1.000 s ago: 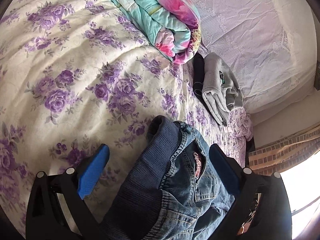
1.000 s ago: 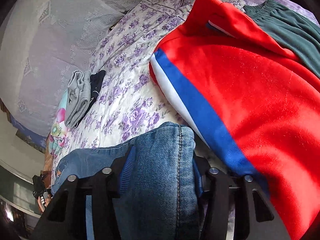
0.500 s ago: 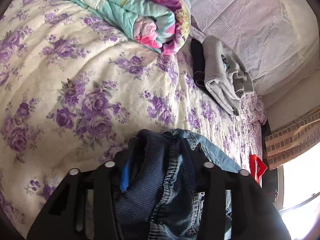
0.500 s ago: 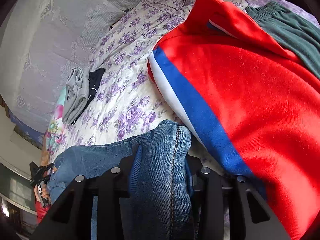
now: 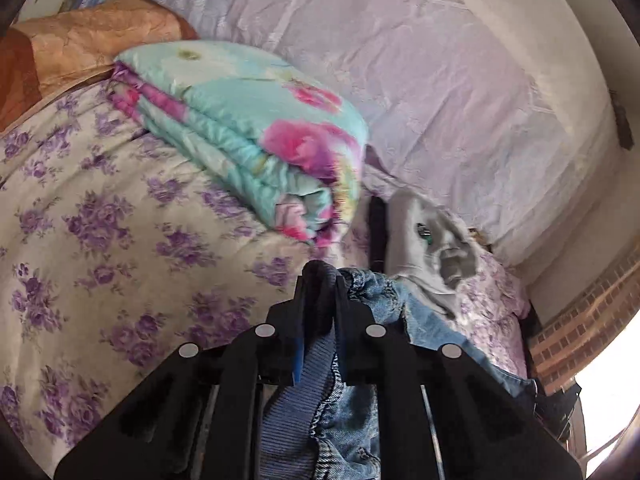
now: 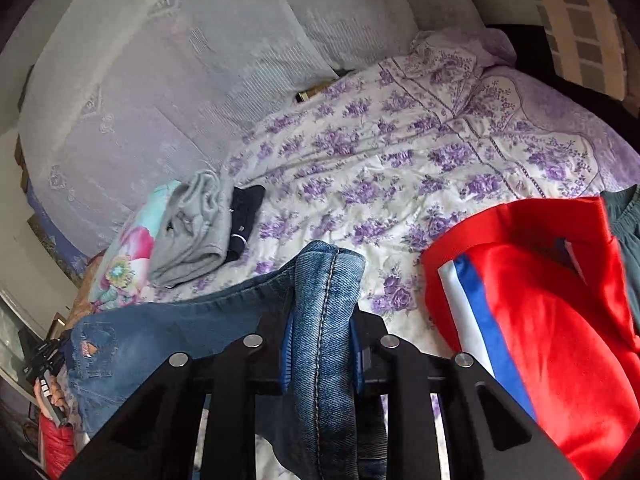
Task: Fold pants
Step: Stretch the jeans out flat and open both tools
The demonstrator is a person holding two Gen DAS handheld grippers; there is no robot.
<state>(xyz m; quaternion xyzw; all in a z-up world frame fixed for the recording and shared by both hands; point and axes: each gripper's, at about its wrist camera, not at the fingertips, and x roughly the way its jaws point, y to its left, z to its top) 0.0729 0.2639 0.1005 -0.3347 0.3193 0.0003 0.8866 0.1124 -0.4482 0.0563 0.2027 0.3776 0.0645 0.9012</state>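
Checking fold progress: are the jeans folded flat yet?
No. The jeans hang lifted off the bed, stretched between the left gripper and right gripper, both jaws shut on denim.

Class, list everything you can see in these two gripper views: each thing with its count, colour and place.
jeans: one, blue denim, held up over the bed by both grippers
bedspread: one, cream with purple flowers, covering the bed
quilt: one, turquoise and pink, folded near the wall
grey garment: one, folded, beside the quilt
black garment: one, folded, next to the grey one
red garment: one, blue and white stripe, right side of the bed
left gripper: black, shut on the waistband
right gripper: black, shut on denim
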